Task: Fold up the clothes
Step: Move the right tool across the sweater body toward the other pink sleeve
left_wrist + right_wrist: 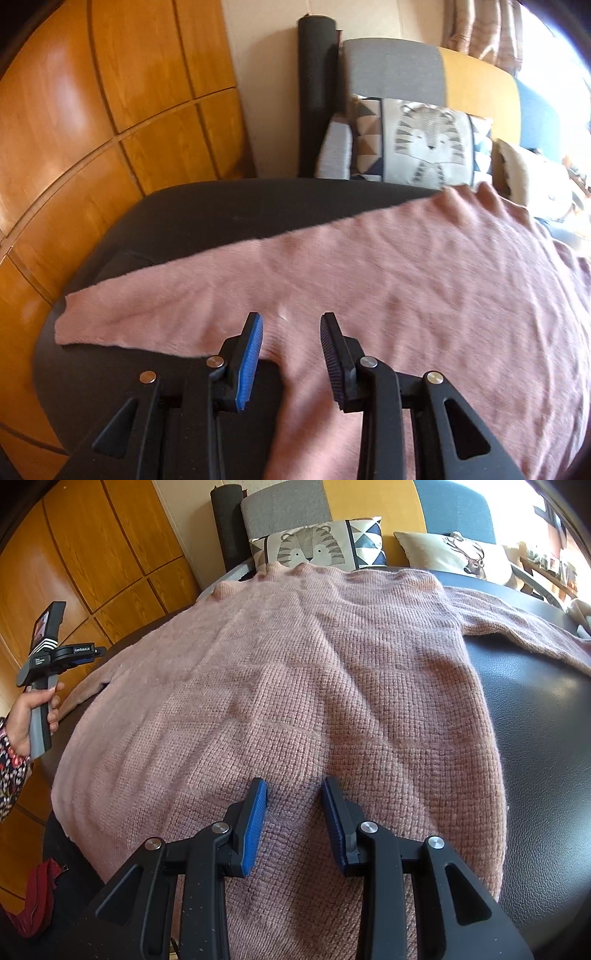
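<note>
Bright window glare upper right; motion-blurred left view, fisheye-bent edges.

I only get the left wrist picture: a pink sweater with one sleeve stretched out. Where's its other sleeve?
Observer: The other sleeve lies stretched out to the right across the black top.
Operator: Is there a second gripper somewhere?
Observer: Yes. The right gripper hangs over the hem end of the sweater, jaws apart, nothing pinched.
Operator: And who carries my camera?
Observer: A hand in a flowered sleeve holds the left gripper by its handle, beside the sweater's left edge.
</note>
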Demonstrator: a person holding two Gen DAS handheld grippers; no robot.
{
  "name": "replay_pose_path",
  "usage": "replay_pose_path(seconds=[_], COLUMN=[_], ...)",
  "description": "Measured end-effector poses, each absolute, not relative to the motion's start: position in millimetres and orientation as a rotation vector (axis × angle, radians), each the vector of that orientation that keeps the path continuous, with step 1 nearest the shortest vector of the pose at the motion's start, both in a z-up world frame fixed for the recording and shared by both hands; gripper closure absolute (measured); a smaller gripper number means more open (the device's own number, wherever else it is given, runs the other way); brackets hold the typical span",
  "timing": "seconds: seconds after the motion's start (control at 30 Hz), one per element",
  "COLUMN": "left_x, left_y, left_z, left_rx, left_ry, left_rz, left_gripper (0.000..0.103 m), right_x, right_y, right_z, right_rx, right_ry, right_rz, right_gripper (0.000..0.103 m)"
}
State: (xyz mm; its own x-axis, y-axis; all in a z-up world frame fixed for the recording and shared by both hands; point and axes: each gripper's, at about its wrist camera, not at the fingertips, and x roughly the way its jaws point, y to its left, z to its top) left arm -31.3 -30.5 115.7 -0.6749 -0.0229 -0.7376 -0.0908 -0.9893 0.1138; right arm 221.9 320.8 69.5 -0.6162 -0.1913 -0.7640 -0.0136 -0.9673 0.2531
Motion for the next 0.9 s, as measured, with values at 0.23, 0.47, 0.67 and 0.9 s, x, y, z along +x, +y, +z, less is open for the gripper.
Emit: replay_pose_path(seconds=[0.23, 0.47, 0.67, 0.9], left_x=[-2.2, 20.0, 38.7, 48.7], left_y=[-4.9, 2.5, -3.6, -13.3], left_z=[103.8, 79.3, 60.3, 54.9], left_rx=[-1.291, -1.355, -1.302, -1.22], left_ry=[0.183, 0.072, 0.139, 0.107], left_rz=[2.755, 2.681, 2.703, 2.709], left_gripper=[0.07, 0.07, 0.066, 0.063], right_x=[225.1, 229.7, 229.3, 216.5], right_y=[320.1, 314.8, 316.9, 329.4], right_z=[69.3, 69.7, 70.2, 86.7], right_rx=[1.308, 1.282, 1.285, 1.315], right_ry=[-0.365, -0.307, -0.327, -0.37], right_rz=[-2.722, -2.746, -2.728, -2.656], right_gripper=[0.069, 0.069, 0.069, 0.068])
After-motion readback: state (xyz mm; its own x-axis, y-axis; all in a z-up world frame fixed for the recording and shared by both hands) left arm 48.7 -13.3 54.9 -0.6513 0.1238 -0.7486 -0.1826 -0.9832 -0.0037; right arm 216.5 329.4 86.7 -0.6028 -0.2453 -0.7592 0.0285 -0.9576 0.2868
